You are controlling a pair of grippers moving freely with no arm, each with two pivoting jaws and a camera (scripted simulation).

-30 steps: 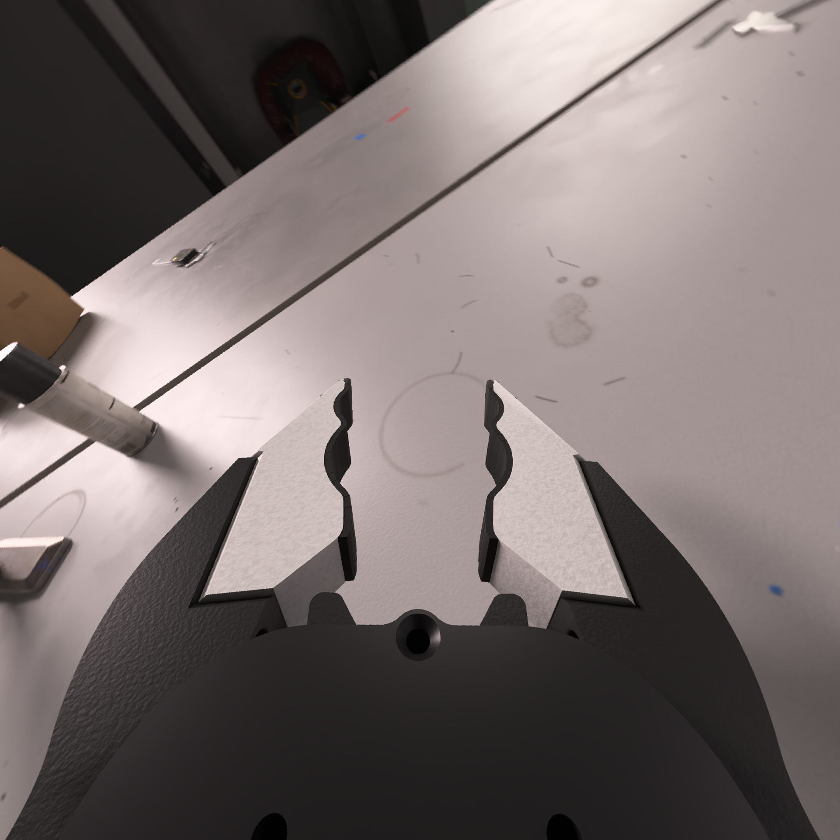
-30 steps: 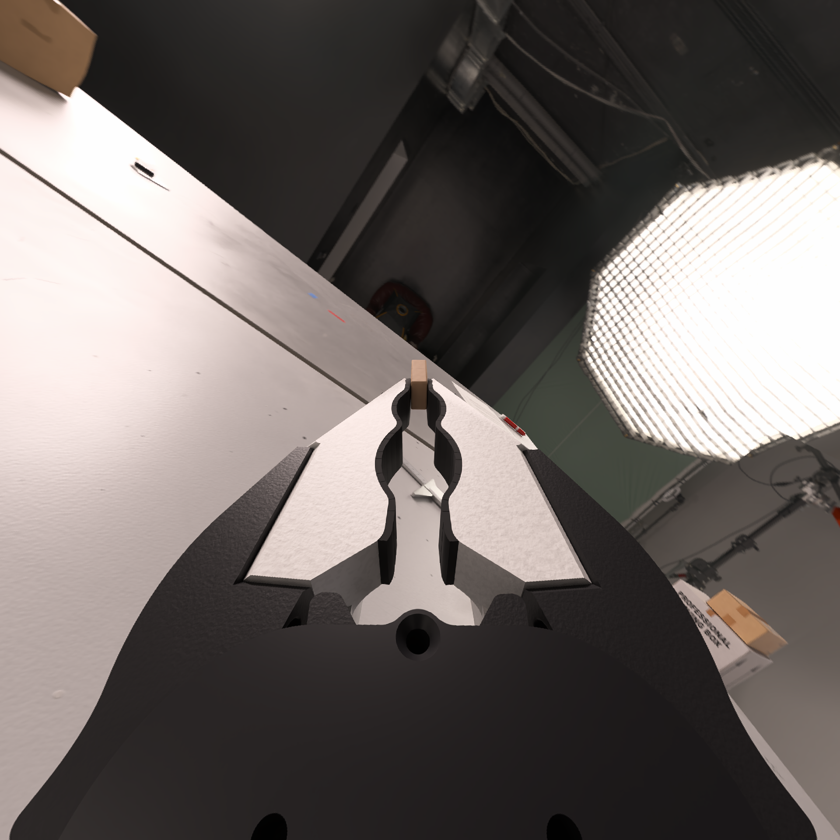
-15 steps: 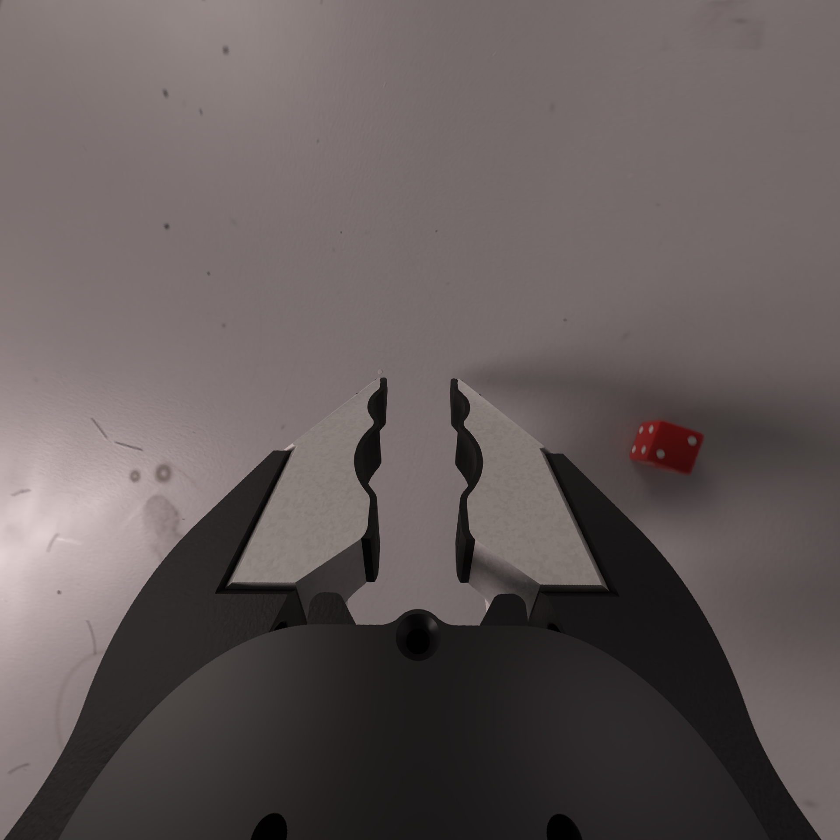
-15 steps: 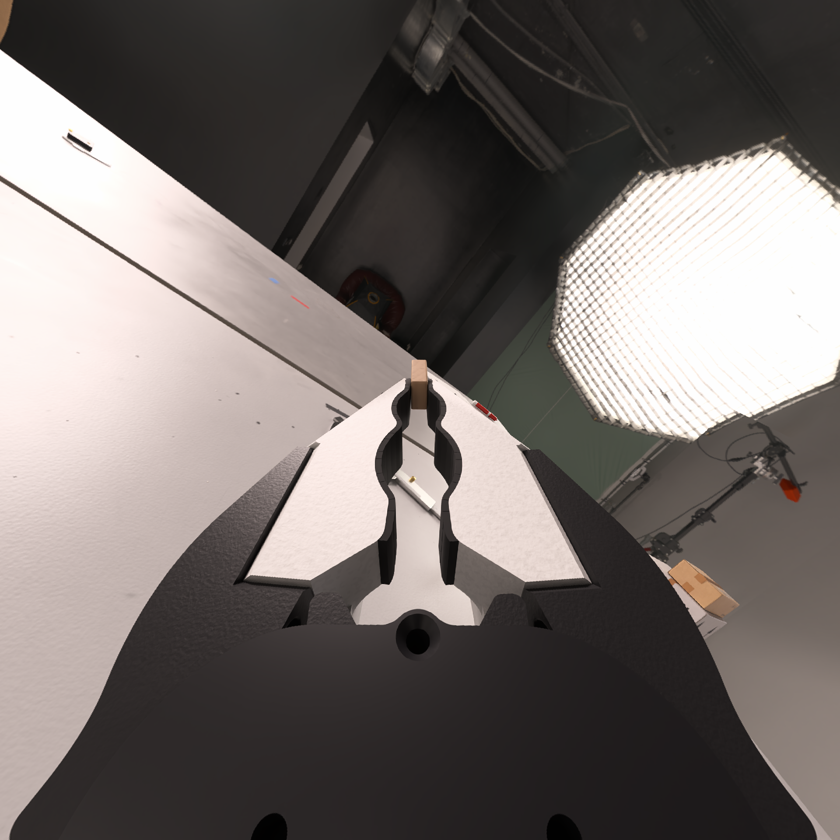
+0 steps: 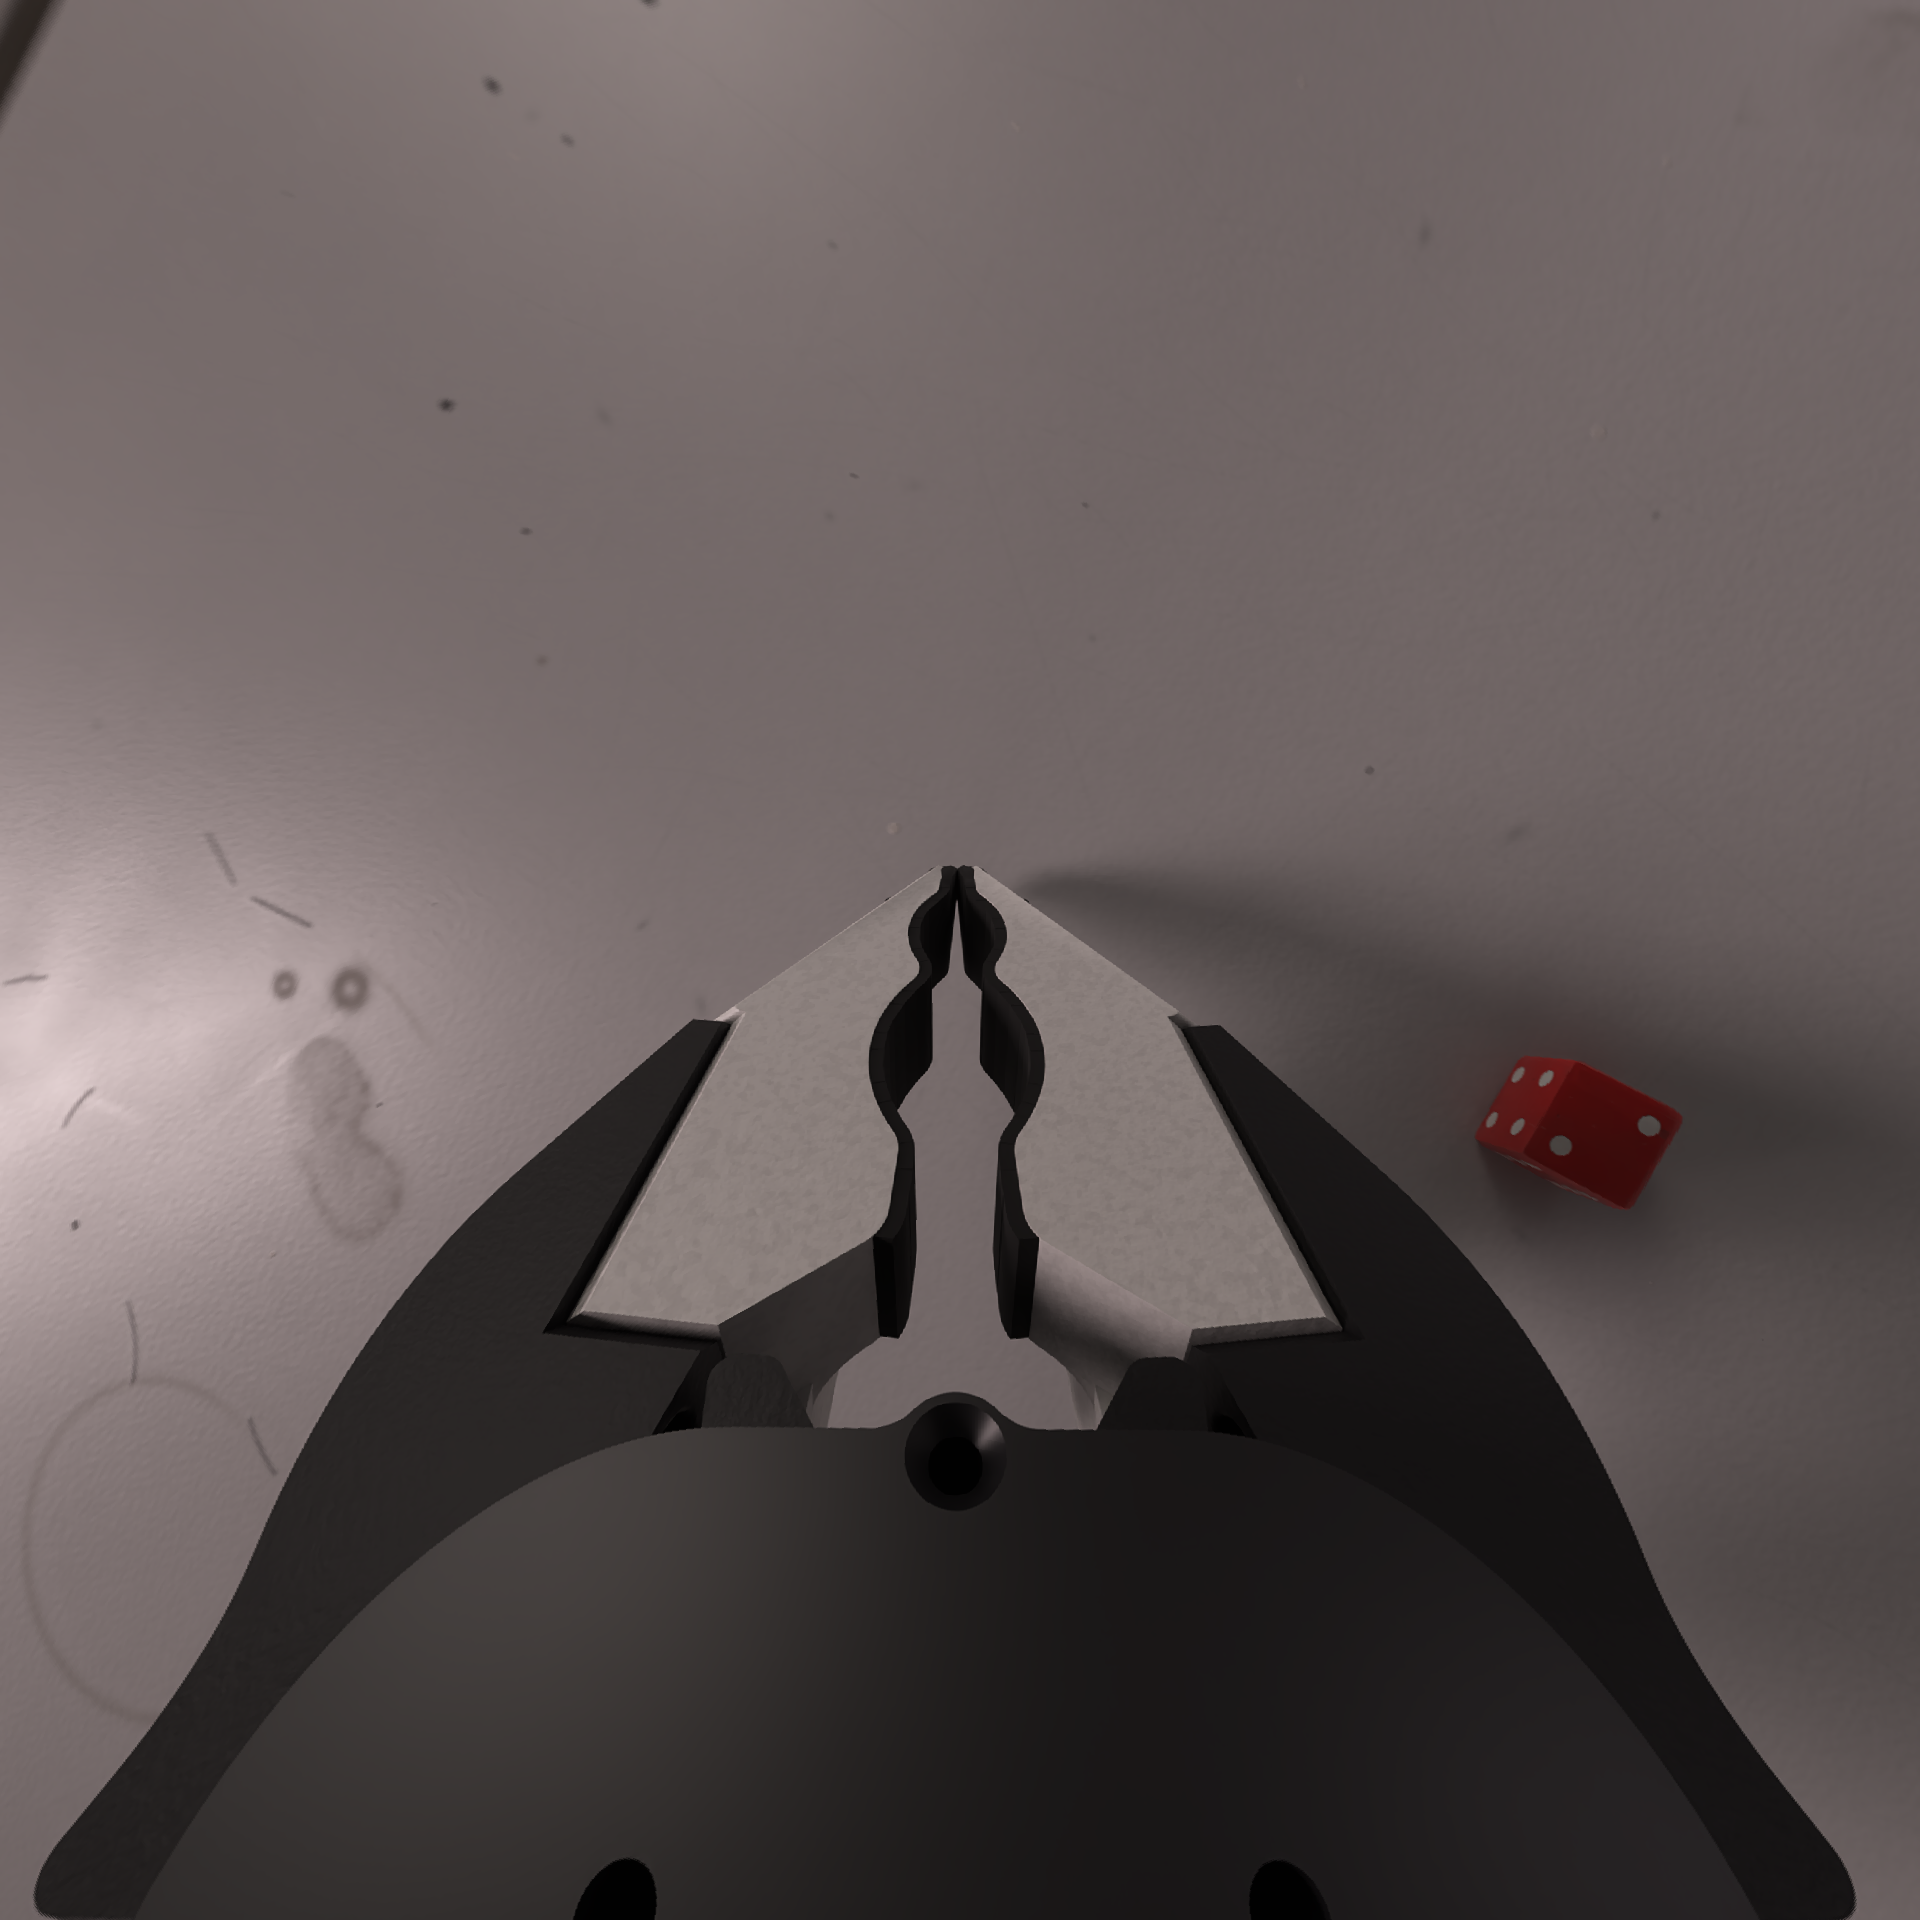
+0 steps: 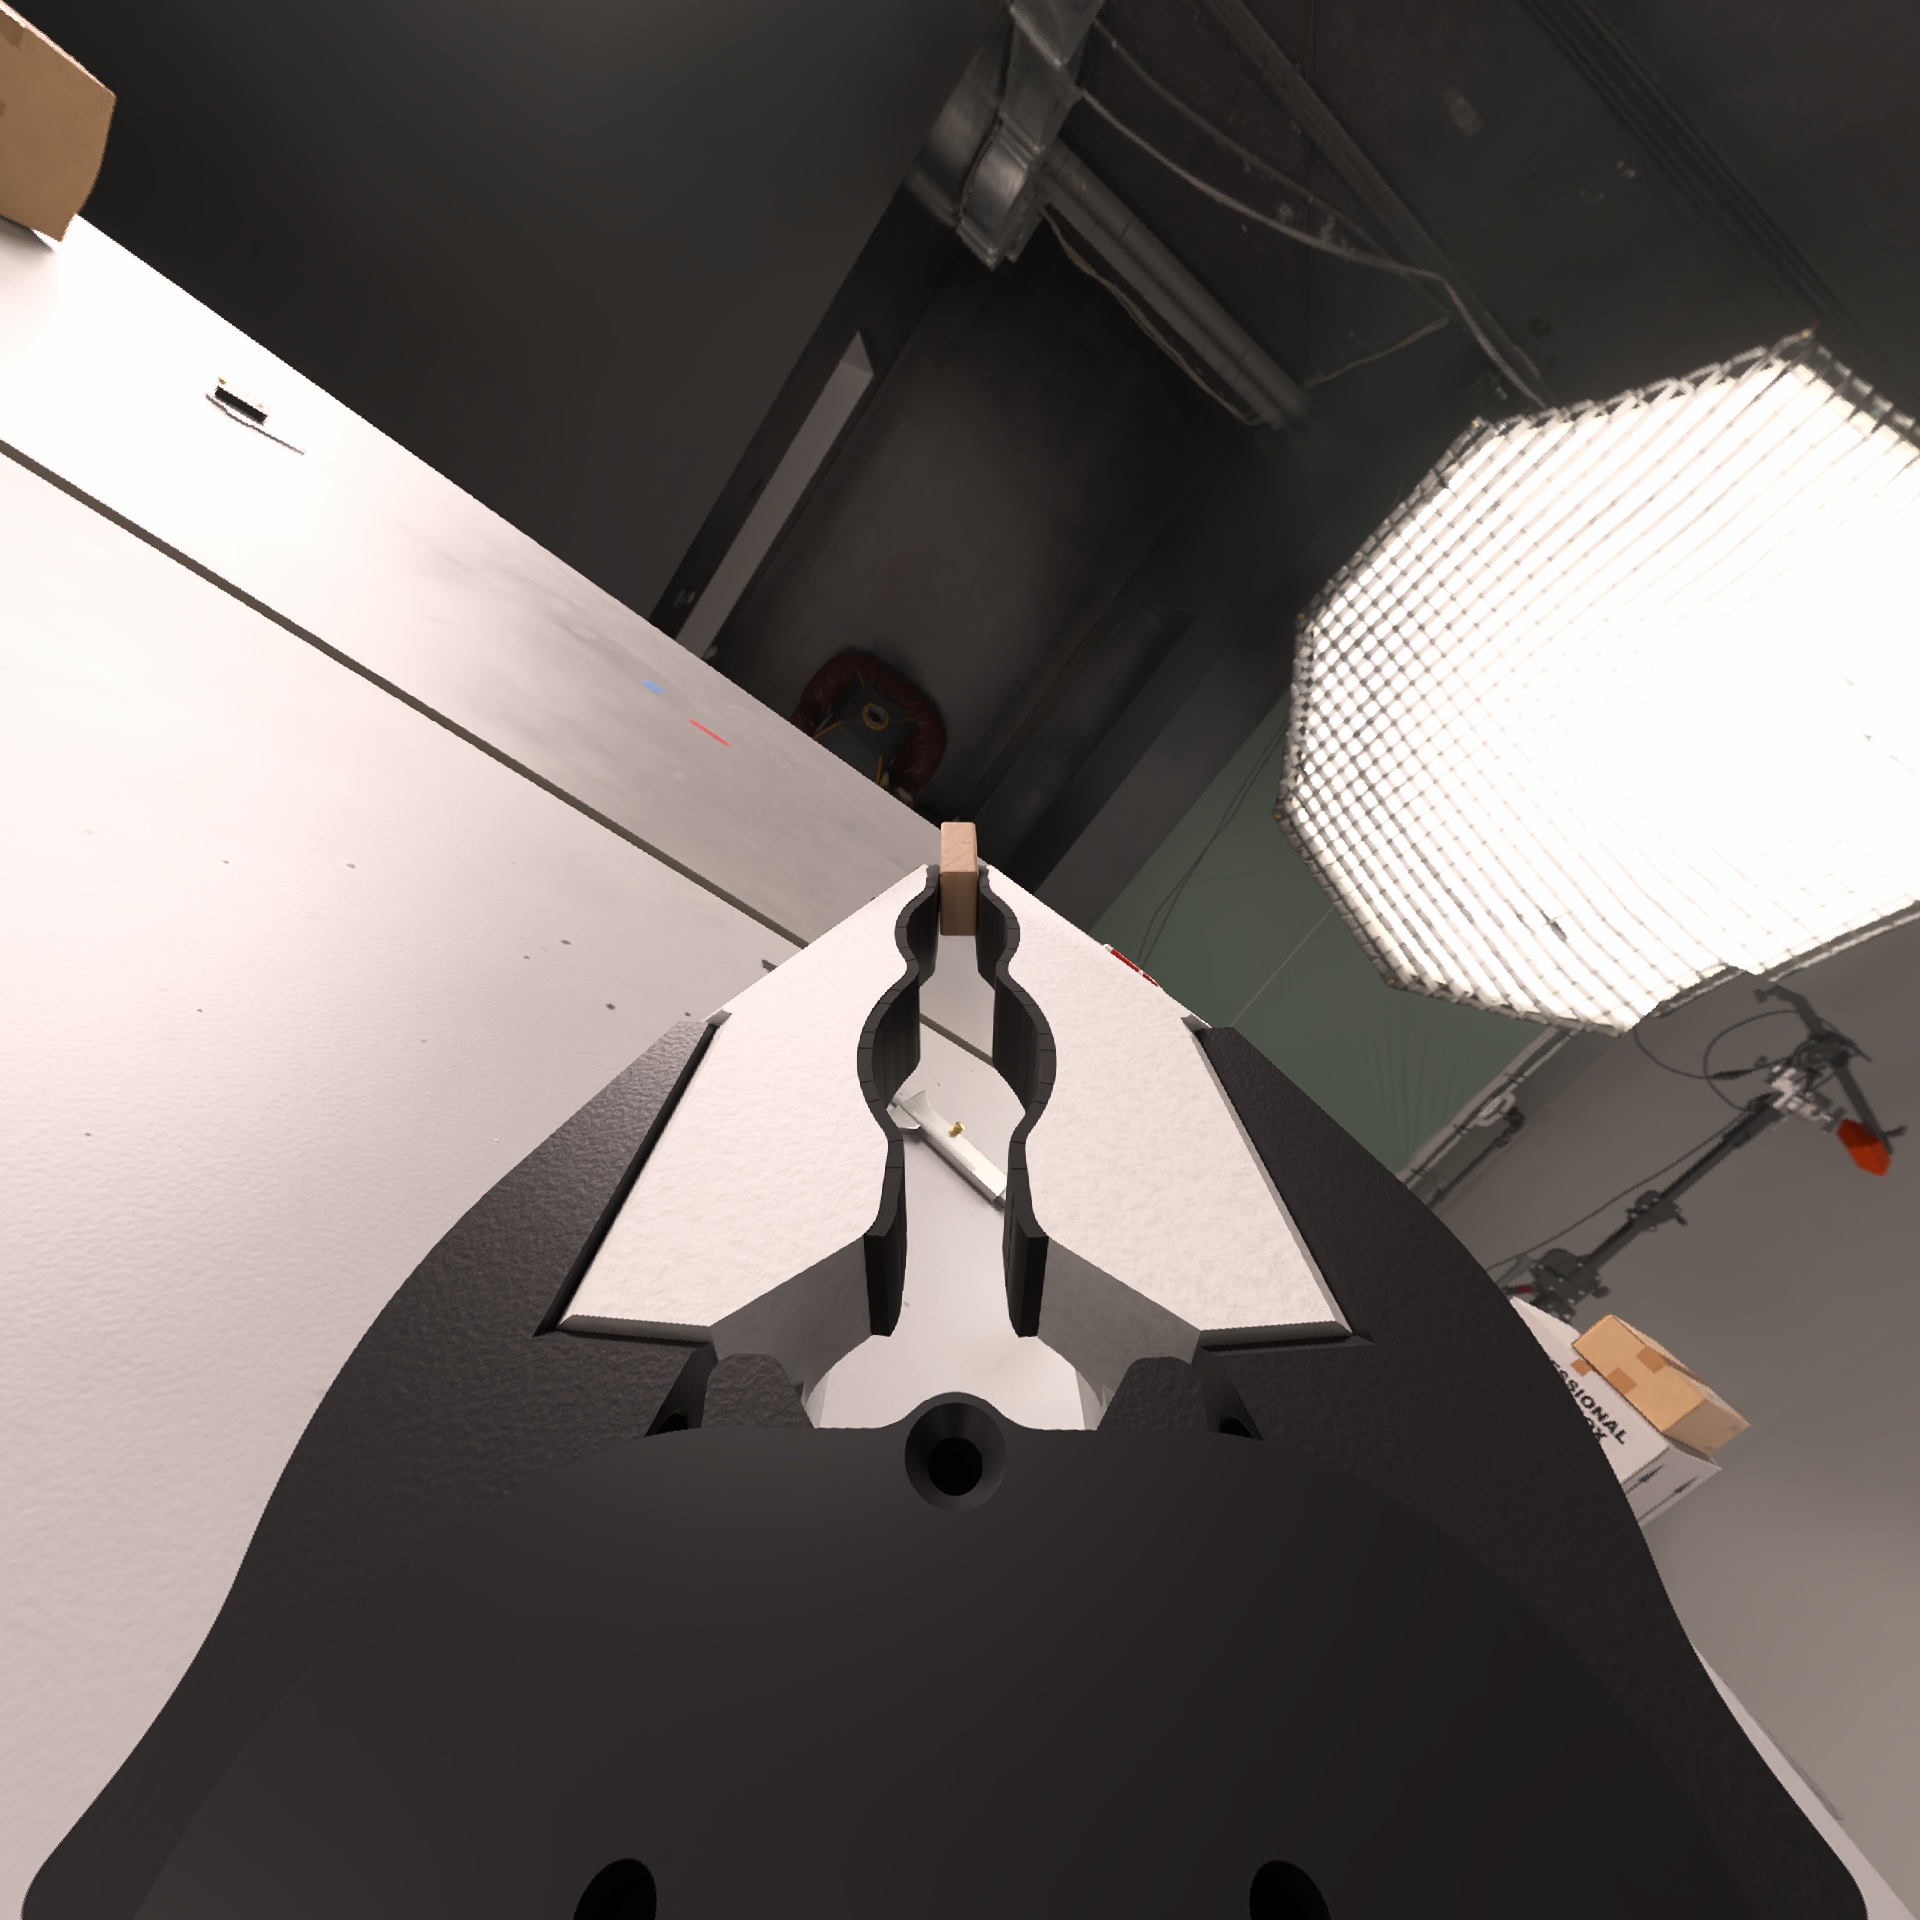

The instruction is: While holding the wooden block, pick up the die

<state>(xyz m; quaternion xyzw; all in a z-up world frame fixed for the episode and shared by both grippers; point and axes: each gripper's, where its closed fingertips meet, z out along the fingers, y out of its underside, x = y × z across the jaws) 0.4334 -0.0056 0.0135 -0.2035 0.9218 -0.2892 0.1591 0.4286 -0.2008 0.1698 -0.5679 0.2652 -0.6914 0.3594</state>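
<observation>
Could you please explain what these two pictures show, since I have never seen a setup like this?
Each picture comes from a camera mounted on one of two handheld-style tongs, looking forward along its two fingers.

In the left wrist view, the left tongs are closed on nothing, tips together, above a grey table. A red die with white dots lies on the table to their right, untouched.

In the right wrist view, the right tongs pinch a small wooden block at their tips. Behind are the table's pale surface, a cardboard box at its far corner, and a big bright studio lamp.

So the block is held; the die is not yet picked up.
</observation>
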